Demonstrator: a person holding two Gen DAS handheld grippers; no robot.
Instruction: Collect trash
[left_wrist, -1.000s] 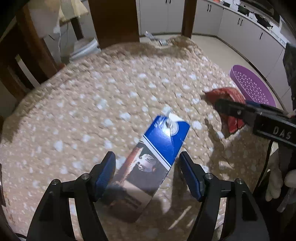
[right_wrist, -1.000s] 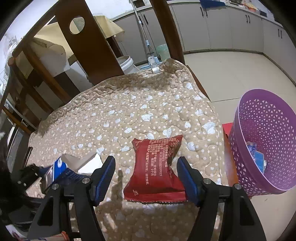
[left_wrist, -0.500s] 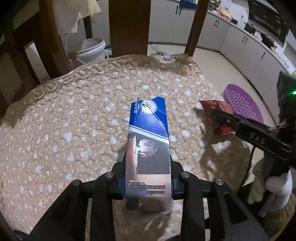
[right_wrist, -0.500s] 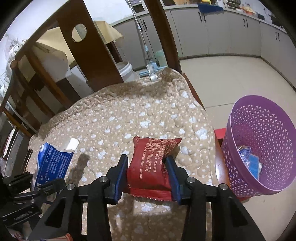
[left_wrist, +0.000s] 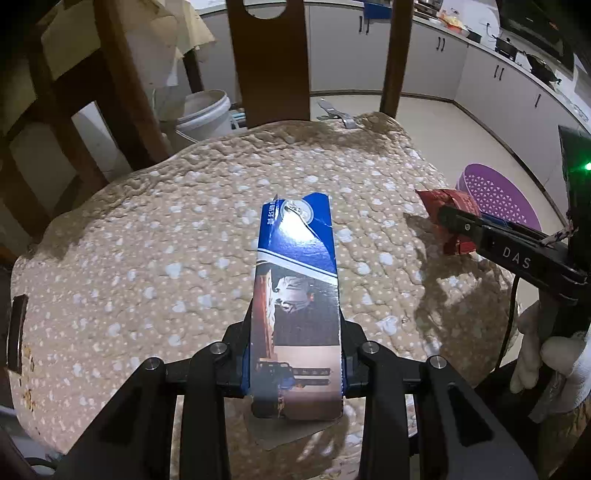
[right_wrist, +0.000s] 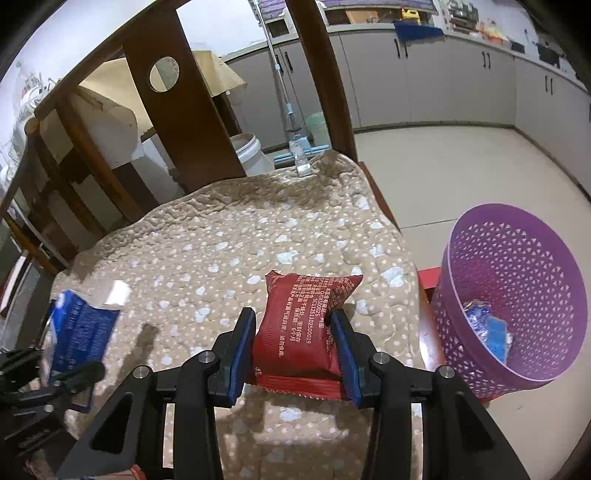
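My left gripper (left_wrist: 295, 354) is shut on a flattened blue milk carton (left_wrist: 297, 280) and holds it above the quilted table cover (left_wrist: 147, 258). The carton also shows at the left of the right wrist view (right_wrist: 79, 332). My right gripper (right_wrist: 293, 347) is shut on a red snack packet (right_wrist: 299, 325), lifted a little off the cover. The packet (left_wrist: 448, 206) and right gripper show at the right of the left wrist view. A purple trash basket (right_wrist: 517, 280) stands on the floor to the right, with some wrappers inside.
Wooden chairs (right_wrist: 177, 110) stand behind the table. A white bucket (left_wrist: 205, 114) and a mop (right_wrist: 295, 147) are on the floor beyond. Kitchen cabinets (right_wrist: 443, 85) line the far wall. A red edge (right_wrist: 428, 280) shows between table and basket.
Both grippers closed, the left on the blue carton and the right on the red packet, and both have lifted them off the cover.
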